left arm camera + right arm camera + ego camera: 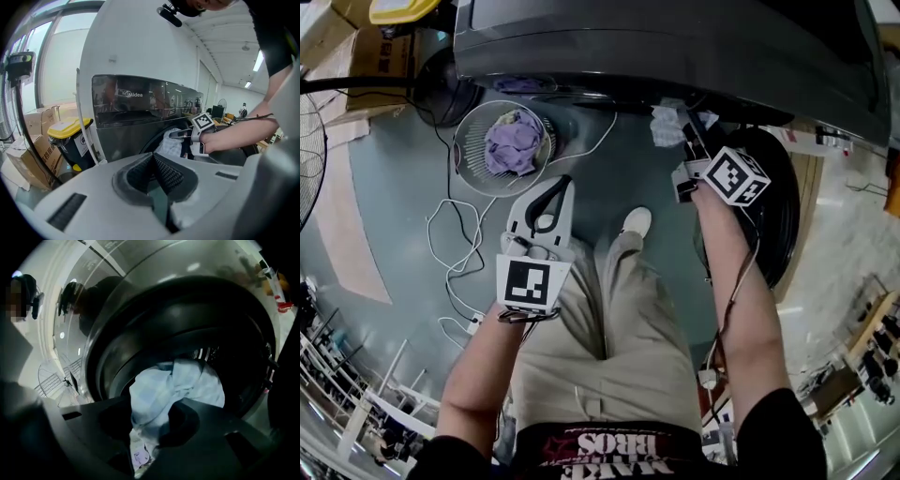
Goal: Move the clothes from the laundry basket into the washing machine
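My right gripper (685, 129) is shut on a pale white-blue garment (668, 123) and holds it at the mouth of the dark washing machine (675, 47). In the right gripper view the garment (161, 394) bunches between the jaws in front of the drum opening (225, 324). The left gripper view shows the right gripper (182, 135) with the cloth (168, 143) at the opening. My left gripper (561, 185) hangs shut and empty over the floor, just right of the round white wire basket (469, 167), which holds a purple garment (514, 142). Its pads (166, 176) meet with nothing between them.
The round washer door (780, 220) hangs open at the right. White cables (455, 234) trail over the floor by the basket. A yellow-lidded bin (70, 136) and cardboard boxes (28, 154) stand left of the machine. The person's shoe (635, 222) is below the drum.
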A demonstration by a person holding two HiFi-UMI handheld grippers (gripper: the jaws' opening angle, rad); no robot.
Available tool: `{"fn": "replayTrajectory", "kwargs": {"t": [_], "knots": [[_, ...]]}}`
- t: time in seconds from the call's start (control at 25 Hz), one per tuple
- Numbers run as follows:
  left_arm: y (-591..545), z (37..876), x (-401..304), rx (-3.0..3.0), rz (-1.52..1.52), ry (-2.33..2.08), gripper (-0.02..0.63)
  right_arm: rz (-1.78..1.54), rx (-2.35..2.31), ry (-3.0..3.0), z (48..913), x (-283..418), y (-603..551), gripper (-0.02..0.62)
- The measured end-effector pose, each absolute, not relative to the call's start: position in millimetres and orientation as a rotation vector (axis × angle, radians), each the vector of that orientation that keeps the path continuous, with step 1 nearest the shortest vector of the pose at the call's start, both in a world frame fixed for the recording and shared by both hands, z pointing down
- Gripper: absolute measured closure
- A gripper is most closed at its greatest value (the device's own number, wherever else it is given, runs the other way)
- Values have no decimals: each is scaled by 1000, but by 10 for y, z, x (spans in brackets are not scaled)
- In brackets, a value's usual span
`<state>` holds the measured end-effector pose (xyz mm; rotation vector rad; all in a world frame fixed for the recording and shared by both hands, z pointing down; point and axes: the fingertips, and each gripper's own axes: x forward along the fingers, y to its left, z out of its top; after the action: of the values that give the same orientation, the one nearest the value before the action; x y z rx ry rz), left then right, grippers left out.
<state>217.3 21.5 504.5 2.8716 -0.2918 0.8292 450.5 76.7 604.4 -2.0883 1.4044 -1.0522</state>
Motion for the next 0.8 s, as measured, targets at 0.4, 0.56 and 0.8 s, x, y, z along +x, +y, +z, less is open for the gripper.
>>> {"fn": "replayTrajectory", "kwargs": {"t": [0.4,0.56,0.8], "knots": [[327,5102,2073,2848,879,-266,601,-1026,-2018,1146,6673,4989,446,115],[430,5133,2083,2831,899,-230,601,-1030,-2032,1145,6668,4883,631,115],[474,5094,2181,2841,865,-206,601,-1046,-2062,1268,6413,4579,778,173]]}}
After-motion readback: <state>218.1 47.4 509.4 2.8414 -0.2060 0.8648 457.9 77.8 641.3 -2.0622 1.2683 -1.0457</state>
